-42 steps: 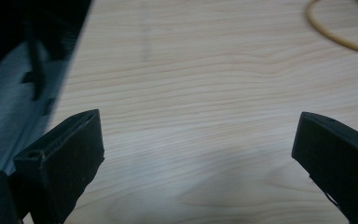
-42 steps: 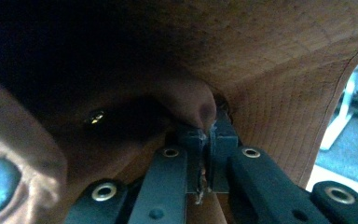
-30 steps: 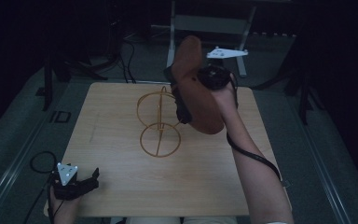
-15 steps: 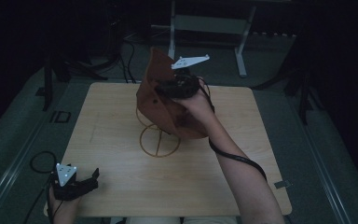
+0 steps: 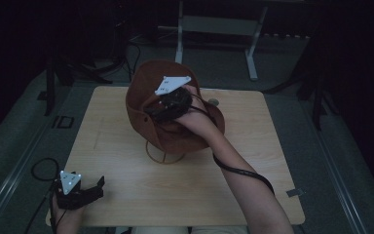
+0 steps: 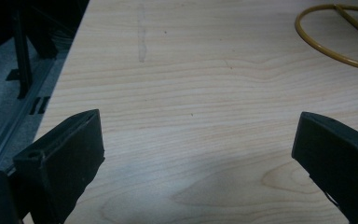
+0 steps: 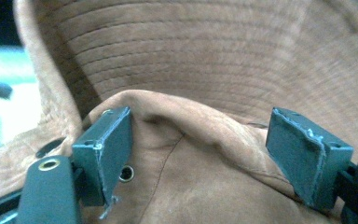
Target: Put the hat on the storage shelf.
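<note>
- Right now my right gripper (image 5: 152,113) sits against the brown hat (image 5: 148,92) over the wire stand (image 5: 165,156); jaws wide, fabric between them, nothing pinched.
- Hat looks like soft, light suede that folds easily; I'd grip the stitched brim.
- Left gripper (image 5: 95,187) idle, jaws wide, at the near-left edge of the table (image 5: 126,185).
- Smooth pale wood; dark room.

Both grippers are black: the left gripper (image 5: 85,191) and right gripper (image 5: 168,108) each carry a grey three-cornered plate with small holes. A black cable (image 5: 243,171) trails along the bare right forearm. The fingers (image 7: 103,148) are blocky, dark, with scuffed pale edges and a brass-ringed screw hole
</note>
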Tool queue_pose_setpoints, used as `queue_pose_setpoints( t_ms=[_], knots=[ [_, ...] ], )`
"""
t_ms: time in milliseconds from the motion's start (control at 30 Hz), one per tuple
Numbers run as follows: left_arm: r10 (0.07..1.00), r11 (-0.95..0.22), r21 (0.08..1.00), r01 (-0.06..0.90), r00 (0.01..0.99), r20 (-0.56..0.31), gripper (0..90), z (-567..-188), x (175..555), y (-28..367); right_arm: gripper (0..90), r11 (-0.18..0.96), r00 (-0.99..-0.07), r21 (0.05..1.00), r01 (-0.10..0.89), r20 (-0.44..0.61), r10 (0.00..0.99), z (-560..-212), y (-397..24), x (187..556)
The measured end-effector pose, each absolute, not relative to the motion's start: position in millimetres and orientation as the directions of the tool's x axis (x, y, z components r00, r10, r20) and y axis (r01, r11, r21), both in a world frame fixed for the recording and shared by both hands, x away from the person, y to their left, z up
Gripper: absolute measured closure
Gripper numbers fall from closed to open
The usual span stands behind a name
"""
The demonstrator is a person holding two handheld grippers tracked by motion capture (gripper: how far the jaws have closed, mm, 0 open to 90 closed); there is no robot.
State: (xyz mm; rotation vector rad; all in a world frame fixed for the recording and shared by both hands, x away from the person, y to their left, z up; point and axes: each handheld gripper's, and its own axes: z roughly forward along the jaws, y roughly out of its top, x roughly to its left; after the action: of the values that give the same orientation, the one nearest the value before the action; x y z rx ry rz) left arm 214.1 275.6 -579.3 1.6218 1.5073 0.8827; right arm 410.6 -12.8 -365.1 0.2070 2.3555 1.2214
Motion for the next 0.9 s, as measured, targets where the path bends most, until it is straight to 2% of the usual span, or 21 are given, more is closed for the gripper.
queue_pose_setpoints(
  t_ms=[100,167,433,900],
  knots=[
    [0.997,-0.033,0.873,0.486,0.072,-0.002,2.8,-579,214,276,22.3,0.628,-0.846,0.766,-0.139,-0.421,0.327,-369,-9,405],
    [0.998,-0.026,0.876,0.481,0.070,-0.008,2.8,-579,214,276,22.2,0.627,-0.845,0.765,-0.144,-0.425,0.325,-369,-10,403],
    [0.997,-0.030,0.873,0.487,0.072,-0.005,2.8,-580,214,276,15.9,0.583,-0.889,0.808,-0.086,-0.327,0.322,-353,-31,398],
    [0.997,-0.030,0.872,0.488,0.073,-0.006,2.8,-580,215,275,16.0,0.465,-0.902,0.885,-0.025,-0.221,0.372,-345,-87,384]
  ],
)
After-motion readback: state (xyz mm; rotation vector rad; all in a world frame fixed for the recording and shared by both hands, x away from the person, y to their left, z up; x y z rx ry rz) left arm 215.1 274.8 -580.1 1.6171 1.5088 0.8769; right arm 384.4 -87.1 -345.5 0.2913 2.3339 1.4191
